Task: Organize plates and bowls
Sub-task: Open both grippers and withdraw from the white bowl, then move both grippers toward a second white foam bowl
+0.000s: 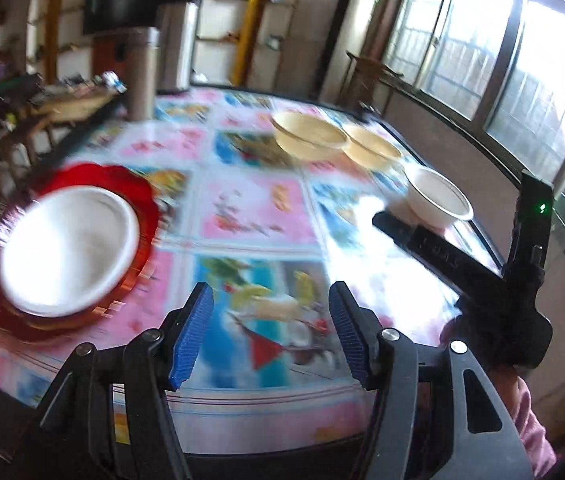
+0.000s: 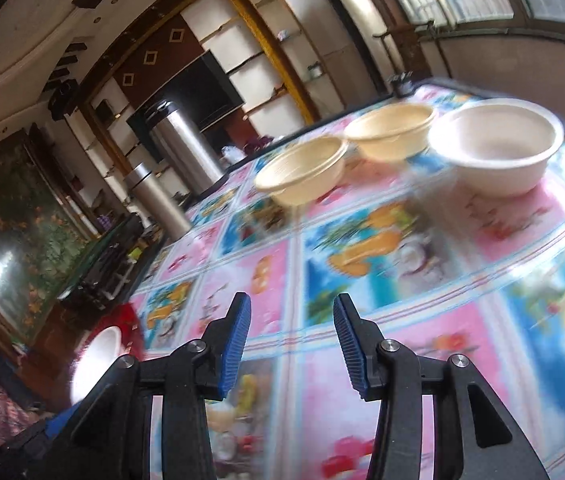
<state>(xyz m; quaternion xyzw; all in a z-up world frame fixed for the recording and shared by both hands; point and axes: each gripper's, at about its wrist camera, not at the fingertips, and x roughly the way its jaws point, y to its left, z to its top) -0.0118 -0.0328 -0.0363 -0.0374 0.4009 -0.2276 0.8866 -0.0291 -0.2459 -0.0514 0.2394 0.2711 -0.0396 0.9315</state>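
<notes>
Left gripper (image 1: pixel 270 334): nearest in the left wrist view, jaws spread apart with nothing between the blue pads, hovering over the near edge of the table (image 1: pixel 250 216).
Right gripper (image 2: pixel 292 346): jaws likewise released and empty, above the patterned cloth; the left wrist view alone shows its black body from outside (image 1: pixel 434 246), reaching in from the right, with a pink sleeve (image 1: pixel 530 436) behind it.
Red plate (image 1: pixel 144 196): near left on the table, carrying a white bowl (image 1: pixel 70 248) (both blurred); the right wrist view catches only a sliver of them at its lower left.
Single white bowl (image 2: pixel 496 146): upright at the right side of the table; seen from the left wrist, the right gripper's tip lies just beside it, contact uncertain.
Two cream bowls (image 2: pixel 302 170): farther back, side by side, the second (image 2: pixel 392 128) nearly touching the white one.
Steel flasks (image 2: pixel 158 196): at the far left table edge.
Windows (image 1: pixel 502 68): beyond, clearest from the left wrist.
</notes>
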